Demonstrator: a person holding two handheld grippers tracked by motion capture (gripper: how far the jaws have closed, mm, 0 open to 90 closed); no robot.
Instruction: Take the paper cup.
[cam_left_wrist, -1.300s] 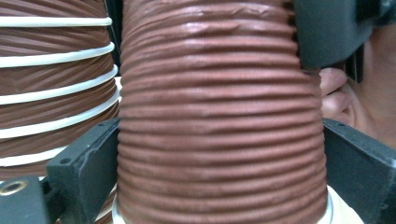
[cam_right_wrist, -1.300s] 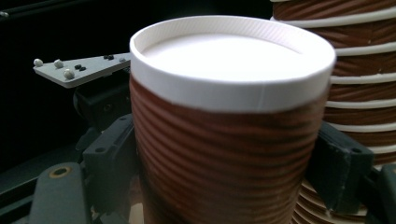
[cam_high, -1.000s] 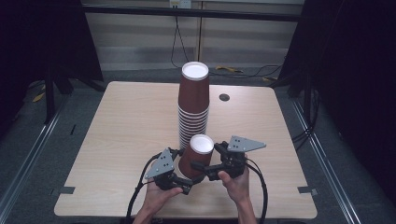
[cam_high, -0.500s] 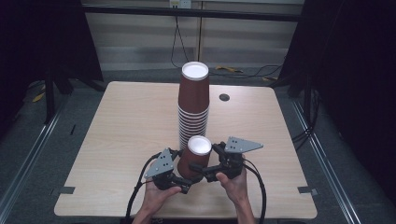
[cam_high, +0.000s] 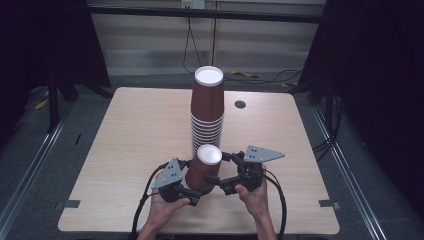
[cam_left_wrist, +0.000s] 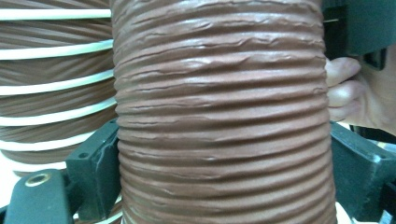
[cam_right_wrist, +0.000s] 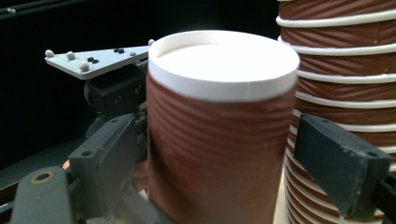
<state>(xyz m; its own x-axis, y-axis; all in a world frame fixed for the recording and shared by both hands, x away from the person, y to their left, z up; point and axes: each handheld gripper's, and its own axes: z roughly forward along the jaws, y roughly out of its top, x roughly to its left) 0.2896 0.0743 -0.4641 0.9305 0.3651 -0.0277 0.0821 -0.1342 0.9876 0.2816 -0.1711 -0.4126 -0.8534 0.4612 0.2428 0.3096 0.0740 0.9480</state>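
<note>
The left hand-held gripper (cam_high: 192, 190) has just been closing its jaws, and they now press both sides of the small cup (cam_high: 202, 167), low on its wall. The right hand-held gripper (cam_high: 220, 181) has the same cup between its jaws higher up, but a gap shows at one side in the right gripper view, so I read it as not clamped.

To do this well, I would squeeze only lightly with the left, since thin paper walls crumple, then close the right squarely near the top and pull straight along the cup's axis without twisting.

The cup sits at about 6 o'clock on the bench (cam_high: 120, 150), mouth down, leaning slightly, just in front of the tall stack of cups (cam_high: 207, 112) at the centre. It is brown with fine ribbed ridges round its wall and a white base facing up.
</note>
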